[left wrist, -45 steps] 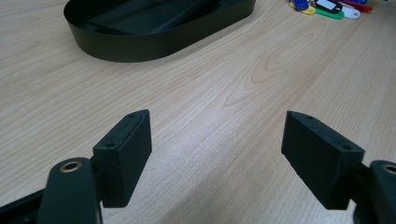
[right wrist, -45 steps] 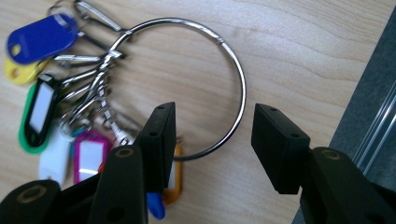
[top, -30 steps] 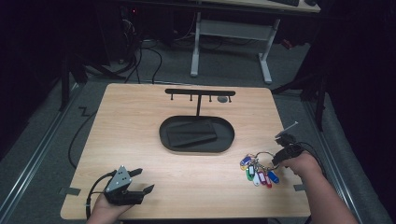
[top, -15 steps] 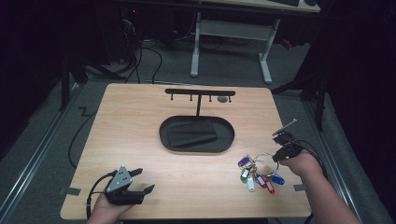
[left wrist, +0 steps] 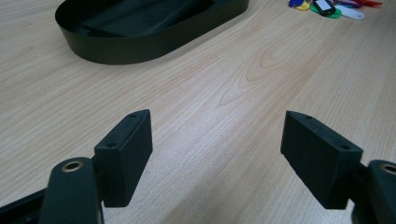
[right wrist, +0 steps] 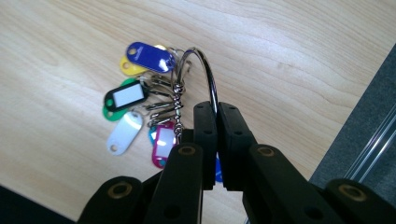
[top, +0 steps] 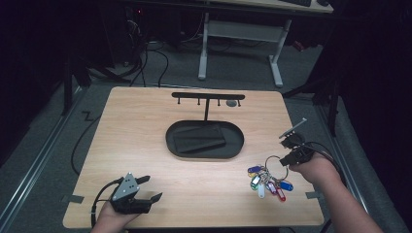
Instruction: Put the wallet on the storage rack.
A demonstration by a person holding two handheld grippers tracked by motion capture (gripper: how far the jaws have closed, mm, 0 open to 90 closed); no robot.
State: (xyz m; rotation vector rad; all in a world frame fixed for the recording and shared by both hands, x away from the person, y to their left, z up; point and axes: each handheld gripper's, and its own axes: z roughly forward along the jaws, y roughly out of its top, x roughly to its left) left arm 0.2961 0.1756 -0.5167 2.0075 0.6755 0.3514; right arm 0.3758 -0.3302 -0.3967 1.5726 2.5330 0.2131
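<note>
A bunch of coloured key tags (top: 267, 183) on a metal ring (top: 275, 161) hangs at the table's right front. My right gripper (top: 287, 159) is shut on that ring. In the right gripper view the ring (right wrist: 207, 77) arches up out of the closed jaws of my right gripper (right wrist: 217, 112), and the tags (right wrist: 140, 95) dangle over the wood. My left gripper (top: 151, 188) rests at the front left, open and holding nothing. In the left gripper view my left gripper (left wrist: 217, 149) has bare wood between its wide-apart jaws.
A black oval tray (top: 169, 141) with a dark flat item inside sits mid-table, and its wall (left wrist: 140, 49) is ahead of the left jaws. Behind it stands a black hook rack (top: 208, 96). The table's right edge runs close to the right hand.
The right gripper has closed on the key ring and risen, lifting the ring while the tags trail below. The left gripper has stayed still.
</note>
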